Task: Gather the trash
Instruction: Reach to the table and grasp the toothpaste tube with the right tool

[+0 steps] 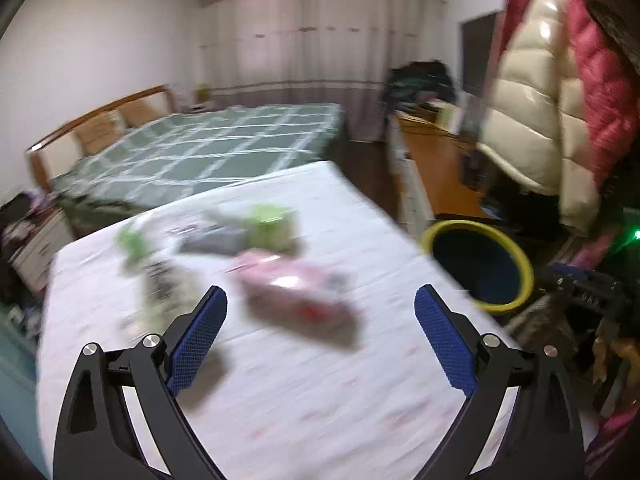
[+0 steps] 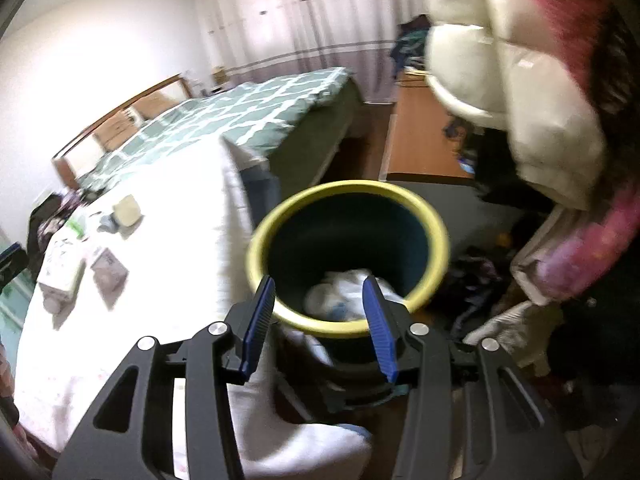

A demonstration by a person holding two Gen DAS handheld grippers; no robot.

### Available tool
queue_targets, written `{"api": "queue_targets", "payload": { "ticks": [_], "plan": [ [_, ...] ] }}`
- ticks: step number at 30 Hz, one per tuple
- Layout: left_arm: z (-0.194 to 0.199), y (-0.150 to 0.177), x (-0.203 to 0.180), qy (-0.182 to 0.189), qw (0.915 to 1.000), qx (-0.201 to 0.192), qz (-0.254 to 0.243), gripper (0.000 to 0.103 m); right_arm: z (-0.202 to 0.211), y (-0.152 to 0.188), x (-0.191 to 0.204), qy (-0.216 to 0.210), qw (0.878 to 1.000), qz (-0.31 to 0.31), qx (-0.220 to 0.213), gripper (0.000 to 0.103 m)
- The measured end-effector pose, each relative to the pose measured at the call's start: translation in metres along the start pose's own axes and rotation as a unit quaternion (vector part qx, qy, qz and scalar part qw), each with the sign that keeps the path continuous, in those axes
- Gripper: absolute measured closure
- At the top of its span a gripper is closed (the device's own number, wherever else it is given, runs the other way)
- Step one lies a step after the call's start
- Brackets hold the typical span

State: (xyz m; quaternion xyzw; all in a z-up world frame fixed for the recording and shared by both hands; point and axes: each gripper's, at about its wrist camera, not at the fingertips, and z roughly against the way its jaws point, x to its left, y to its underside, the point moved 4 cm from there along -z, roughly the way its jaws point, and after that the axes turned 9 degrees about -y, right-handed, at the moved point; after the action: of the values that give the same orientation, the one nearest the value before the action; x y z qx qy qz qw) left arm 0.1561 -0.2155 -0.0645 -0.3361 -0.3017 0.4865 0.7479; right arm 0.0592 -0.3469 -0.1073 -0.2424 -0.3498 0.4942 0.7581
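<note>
Blurrily, a pink wrapper lies beyond the left hand-held gripper, jaws apart.

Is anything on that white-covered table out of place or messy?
Yes. Several wrappers lie scattered on the white table: a pink packet, green ones and a grey one behind it, all blurred. They look like litter left loose. The yellow-rimmed bin beside the table already holds crumpled white trash.
</note>
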Motion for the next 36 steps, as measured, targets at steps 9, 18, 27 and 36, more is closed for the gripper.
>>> {"api": "queue_targets", "payload": {
  "ticks": [9, 18, 27, 36],
  "plan": [
    [0.037, 0.053, 0.123, -0.089, 0.9932, 0.018, 0.072, 0.009, -0.041, -0.014, 0.112, -0.088, 0.992, 0.084, 0.032, 0.059],
    [0.048, 0.066, 0.154, -0.099, 0.9908, 0.010, 0.092, 0.009, -0.099, -0.061, 0.246, -0.200, 0.958, 0.190, 0.072, 0.059],
    [0.035, 0.071, 0.171, -0.106, 0.9877, 0.027, 0.111, 0.009, -0.220, -0.091, 0.355, -0.218, 0.908, 0.319, 0.161, 0.059],
    [0.013, 0.067, 0.185, -0.103, 0.9868, 0.035, 0.119, 0.009, -0.303, -0.094, 0.376, -0.178, 0.893, 0.351, 0.220, 0.059]
  ]
}}
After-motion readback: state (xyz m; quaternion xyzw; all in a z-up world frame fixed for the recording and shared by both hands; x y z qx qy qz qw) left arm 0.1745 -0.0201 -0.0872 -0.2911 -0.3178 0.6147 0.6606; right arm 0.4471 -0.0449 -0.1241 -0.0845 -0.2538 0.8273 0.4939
